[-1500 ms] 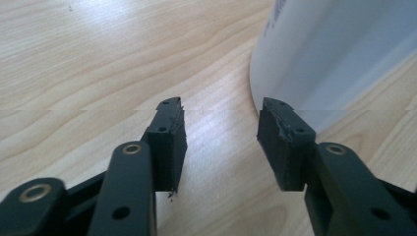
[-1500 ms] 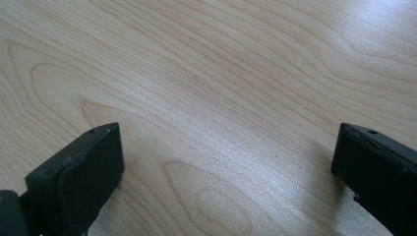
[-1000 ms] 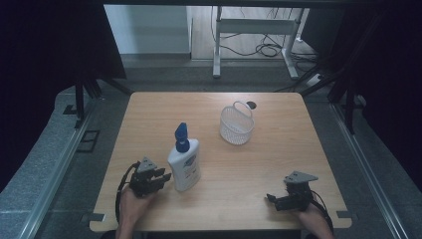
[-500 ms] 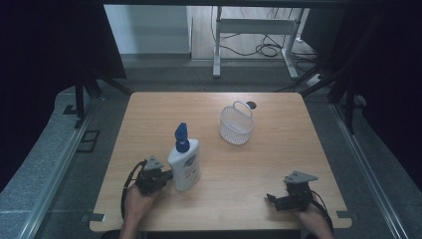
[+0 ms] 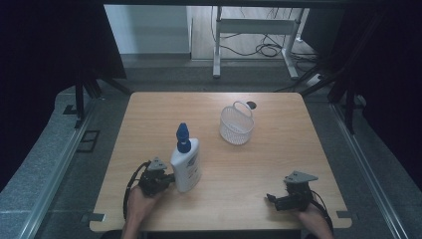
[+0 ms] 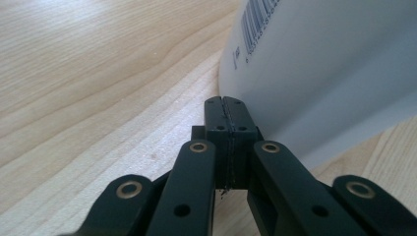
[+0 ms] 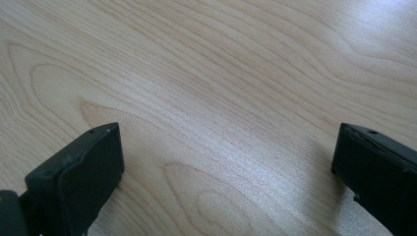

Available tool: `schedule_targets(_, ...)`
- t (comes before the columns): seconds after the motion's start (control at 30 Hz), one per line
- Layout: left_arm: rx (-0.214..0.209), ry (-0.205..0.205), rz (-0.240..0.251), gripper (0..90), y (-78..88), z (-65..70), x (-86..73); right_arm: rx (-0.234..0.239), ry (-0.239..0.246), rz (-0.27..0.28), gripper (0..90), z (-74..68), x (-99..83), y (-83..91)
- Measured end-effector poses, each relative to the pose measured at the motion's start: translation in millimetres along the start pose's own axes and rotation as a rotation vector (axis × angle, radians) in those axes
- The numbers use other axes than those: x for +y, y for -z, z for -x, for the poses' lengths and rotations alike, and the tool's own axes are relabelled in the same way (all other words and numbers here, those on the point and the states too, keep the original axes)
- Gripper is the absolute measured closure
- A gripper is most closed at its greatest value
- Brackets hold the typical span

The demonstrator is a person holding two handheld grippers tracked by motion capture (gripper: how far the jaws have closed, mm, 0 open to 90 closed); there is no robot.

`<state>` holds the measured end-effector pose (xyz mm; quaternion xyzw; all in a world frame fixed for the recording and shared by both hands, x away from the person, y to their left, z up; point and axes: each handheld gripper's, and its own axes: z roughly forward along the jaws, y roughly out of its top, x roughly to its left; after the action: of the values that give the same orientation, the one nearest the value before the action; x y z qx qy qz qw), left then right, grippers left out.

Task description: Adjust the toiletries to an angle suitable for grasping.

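Now | left gripper (image 6: pixel 226 110): jaws just closed pad to pad, empty, tips against bottle (image 5: pixel 186 162) base | bottle: upright, left-front of table (image 5: pixel 278 164), just right of tips (long axis vertical) | right gripper (image 7: pixel 226 162): wide, well apart | basket (image 5: pixel 236 124): beyond

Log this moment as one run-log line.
left hand-held gripper: jaws just closed, empty, against white plastic bottle with blue cap | right hand-held gripper: open, over wooden table | white mesh basket: untouched

On the surface (image 5: pixel 149 114), the bottle (image 5: pixel 186 164) stands near left; the basket (image 5: pixel 236 124) sits farther right.
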<state>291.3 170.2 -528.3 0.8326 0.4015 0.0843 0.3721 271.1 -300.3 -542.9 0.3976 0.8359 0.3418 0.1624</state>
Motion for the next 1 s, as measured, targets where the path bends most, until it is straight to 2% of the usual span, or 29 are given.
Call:
schedule_targets(0.3,-0.007,0.011,-0.007,89.2,-0.5,6.4,-0.3,0.000,0.000,0.000,0.0,0.0,0.0,0.0)
schedule_targets(1.0,-0.014,-0.027,-0.033,89.2,-1.5,26.0,0.1,0.000,0.000,0.000,0.0,0.0,0.0,0.0)
